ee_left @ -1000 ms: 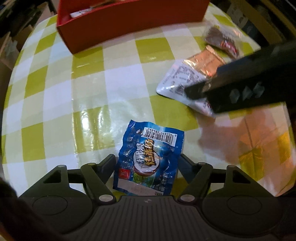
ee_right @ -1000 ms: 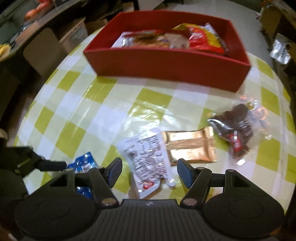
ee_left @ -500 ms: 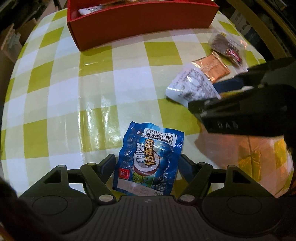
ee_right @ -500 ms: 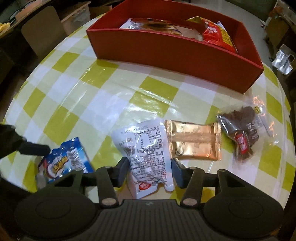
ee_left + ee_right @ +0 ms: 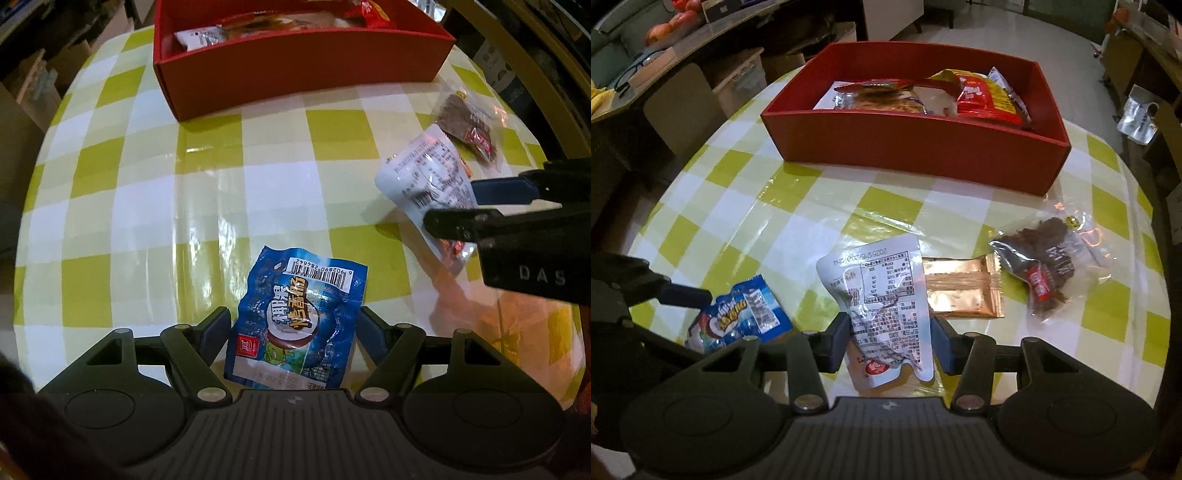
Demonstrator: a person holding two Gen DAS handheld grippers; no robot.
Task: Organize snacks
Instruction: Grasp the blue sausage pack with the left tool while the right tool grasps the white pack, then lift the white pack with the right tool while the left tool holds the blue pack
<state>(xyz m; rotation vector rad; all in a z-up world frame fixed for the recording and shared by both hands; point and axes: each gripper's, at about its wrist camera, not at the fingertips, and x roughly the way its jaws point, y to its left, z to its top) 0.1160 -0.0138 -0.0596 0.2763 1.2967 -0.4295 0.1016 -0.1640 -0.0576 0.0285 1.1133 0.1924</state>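
My left gripper (image 5: 293, 328) is shut on a blue snack packet (image 5: 295, 325), held a little above the checked tablecloth; the packet also shows in the right wrist view (image 5: 738, 319). My right gripper (image 5: 888, 338) is shut on a white snack pouch (image 5: 882, 299) and lifts it off the table; the pouch shows in the left wrist view (image 5: 428, 177). A red box (image 5: 923, 147) with several snacks inside stands at the far side of the table.
A copper foil packet (image 5: 960, 291) and a clear bag of dark snacks (image 5: 1049, 266) lie on the tablecloth to the right. The round table's edge curves close on both sides. Chairs and furniture stand around it.
Both grippers have risen and moved toward the red box. The right gripper's fingers closed on the white pouch and lifted it. The left gripper's fingers stayed around the blue packet.
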